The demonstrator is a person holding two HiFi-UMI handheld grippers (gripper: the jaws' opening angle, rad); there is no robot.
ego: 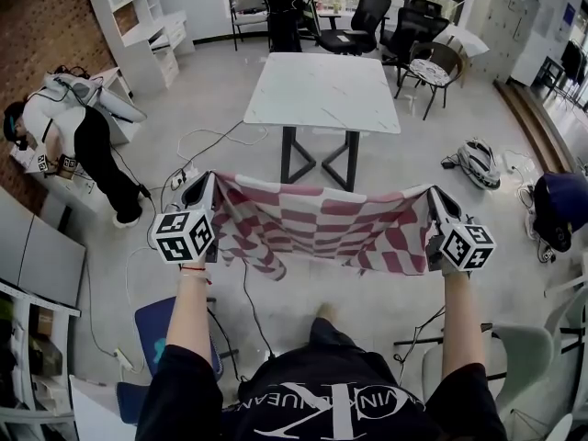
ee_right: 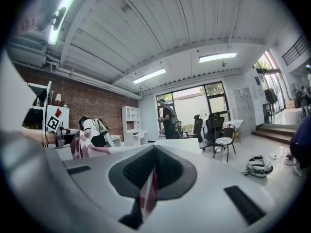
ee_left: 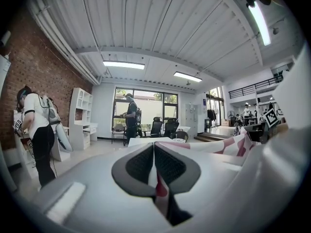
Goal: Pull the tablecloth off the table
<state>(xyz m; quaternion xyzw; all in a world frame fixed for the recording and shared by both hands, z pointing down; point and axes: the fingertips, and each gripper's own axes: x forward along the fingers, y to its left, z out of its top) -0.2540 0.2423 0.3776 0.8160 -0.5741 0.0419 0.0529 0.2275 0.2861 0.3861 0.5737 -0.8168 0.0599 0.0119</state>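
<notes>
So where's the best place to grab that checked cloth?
Likely its two upper corners, each pinched edge-on from its own end. The cloth is thin and limp; held so by the left gripper and right gripper, it hangs spread out.

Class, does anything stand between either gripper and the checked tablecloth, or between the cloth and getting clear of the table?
Nothing visible does. The left gripper and right gripper each pinch the tablecloth; it hangs stretched between them, apart from the table.
</notes>
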